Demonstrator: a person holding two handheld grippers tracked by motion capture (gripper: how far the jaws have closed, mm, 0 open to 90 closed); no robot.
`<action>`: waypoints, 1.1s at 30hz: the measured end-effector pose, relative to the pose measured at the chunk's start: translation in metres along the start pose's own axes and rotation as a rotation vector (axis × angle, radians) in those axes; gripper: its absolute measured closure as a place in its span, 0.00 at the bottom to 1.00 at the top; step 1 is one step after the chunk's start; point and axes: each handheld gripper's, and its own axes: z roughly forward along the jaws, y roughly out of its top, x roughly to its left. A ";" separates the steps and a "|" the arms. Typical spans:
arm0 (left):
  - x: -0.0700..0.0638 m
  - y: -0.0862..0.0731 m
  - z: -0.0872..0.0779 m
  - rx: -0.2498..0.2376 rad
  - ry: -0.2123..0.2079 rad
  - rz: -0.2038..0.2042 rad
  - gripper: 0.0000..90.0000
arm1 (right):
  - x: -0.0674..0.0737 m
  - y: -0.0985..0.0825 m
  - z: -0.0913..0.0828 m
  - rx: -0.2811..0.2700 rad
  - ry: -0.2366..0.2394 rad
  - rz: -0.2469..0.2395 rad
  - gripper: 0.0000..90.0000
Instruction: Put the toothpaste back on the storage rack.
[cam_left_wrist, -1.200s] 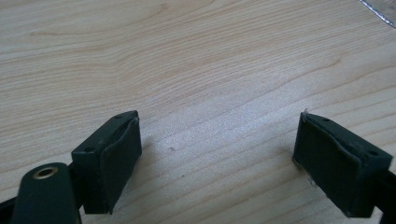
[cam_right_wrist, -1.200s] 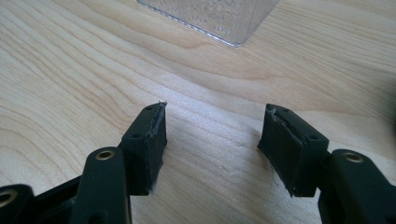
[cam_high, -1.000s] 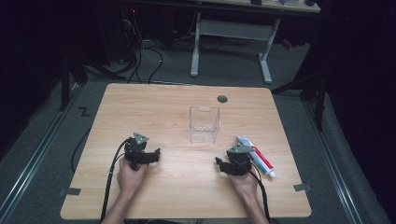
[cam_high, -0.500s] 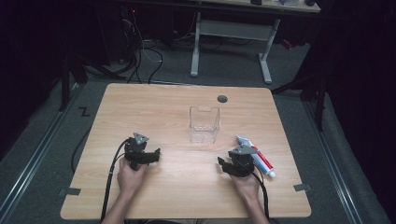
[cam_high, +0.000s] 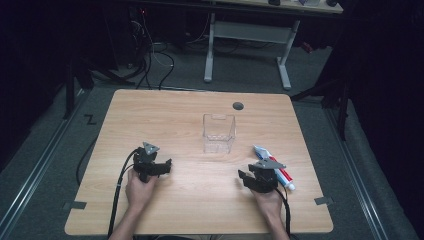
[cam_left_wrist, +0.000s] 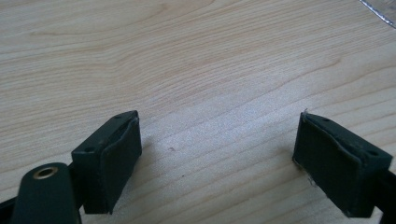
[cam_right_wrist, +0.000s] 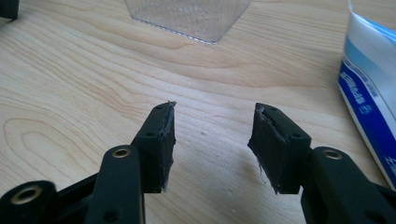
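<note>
Nearest us, our left gripper (cam_high: 150, 167) rests on the wooden table (cam_high: 165, 115), jaws spread wide over bare wood, left of and nearer than the clear plastic box (cam_high: 218, 132); our right gripper (cam_right_wrist: 212, 142), on the near right, holds nothing, its jaws just narrowing to a middling gap. The toothpaste tube (cam_high: 274, 167) lies flat just beside that gripper, right of and nearer than the box, so we judge it best to swing right, straddle the tube's middle, then close. Its blue band carries white print too blurred to read.

A white-legged desk (cam_high: 247, 37) and black cables (cam_high: 150, 55) stand beyond the wooden table (cam_high: 165, 112).
</note>
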 end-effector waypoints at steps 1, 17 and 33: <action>0.000 0.000 0.000 0.000 0.000 0.000 0.17 | -0.001 -0.001 -0.001 -0.004 0.000 0.005 0.56; 0.000 0.000 0.000 0.000 0.000 0.000 0.17 | -0.007 -0.009 -0.016 -0.019 -0.012 0.025 0.56; 0.000 0.000 0.000 0.000 0.000 0.000 0.17 | -0.018 -0.019 -0.035 -0.055 -0.032 0.069 0.56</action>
